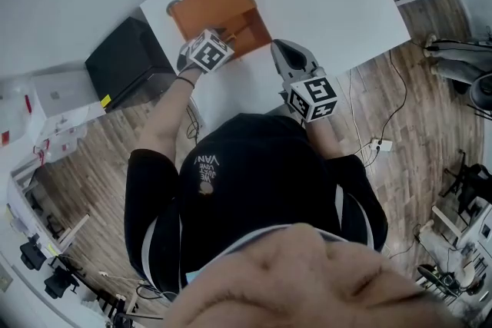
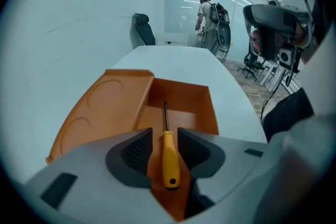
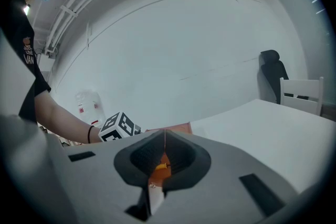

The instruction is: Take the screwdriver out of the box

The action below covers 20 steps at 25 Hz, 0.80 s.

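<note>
Yellow screwdriver [image 2: 169, 157] between left fingers [image 2: 137, 150], hidden overhead

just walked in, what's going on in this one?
A person stands at a white table with a gripper in each hand. The left gripper reaches down into the open orange box, jaws apart on either side of the yellow handle of the screwdriver, which lies on the box floor. The pads are not pressing on it. The right gripper, jaws together and empty, hangs beside the box. The screwdriver is not out yet.
</note>
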Each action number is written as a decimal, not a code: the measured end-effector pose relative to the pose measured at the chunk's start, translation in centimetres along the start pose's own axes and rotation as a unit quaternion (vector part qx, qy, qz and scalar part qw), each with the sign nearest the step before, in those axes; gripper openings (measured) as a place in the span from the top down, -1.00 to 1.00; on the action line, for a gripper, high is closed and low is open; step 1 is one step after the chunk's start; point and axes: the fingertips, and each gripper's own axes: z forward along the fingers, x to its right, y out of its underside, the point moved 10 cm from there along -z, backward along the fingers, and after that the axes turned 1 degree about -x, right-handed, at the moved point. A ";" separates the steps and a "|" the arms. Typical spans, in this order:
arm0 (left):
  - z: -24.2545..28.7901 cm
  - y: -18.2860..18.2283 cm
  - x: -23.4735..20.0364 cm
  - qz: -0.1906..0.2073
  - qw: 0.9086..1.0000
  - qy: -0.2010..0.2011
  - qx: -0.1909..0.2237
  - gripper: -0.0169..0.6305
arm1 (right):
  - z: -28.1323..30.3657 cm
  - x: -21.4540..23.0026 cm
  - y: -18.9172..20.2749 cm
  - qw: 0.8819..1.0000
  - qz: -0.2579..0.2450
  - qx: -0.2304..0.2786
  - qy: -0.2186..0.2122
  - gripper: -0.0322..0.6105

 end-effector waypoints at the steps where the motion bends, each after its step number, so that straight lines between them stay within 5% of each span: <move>1: 0.2 0.0 0.0 0.005 1.000 0.002 -0.007 0.55 | 0.0 0.0 0.0 1.000 0.000 0.000 0.000 0.86; 20: 3.7 0.1 0.5 0.036 0.994 0.016 -0.103 0.47 | -0.4 0.8 0.3 1.000 0.006 0.001 0.004 0.86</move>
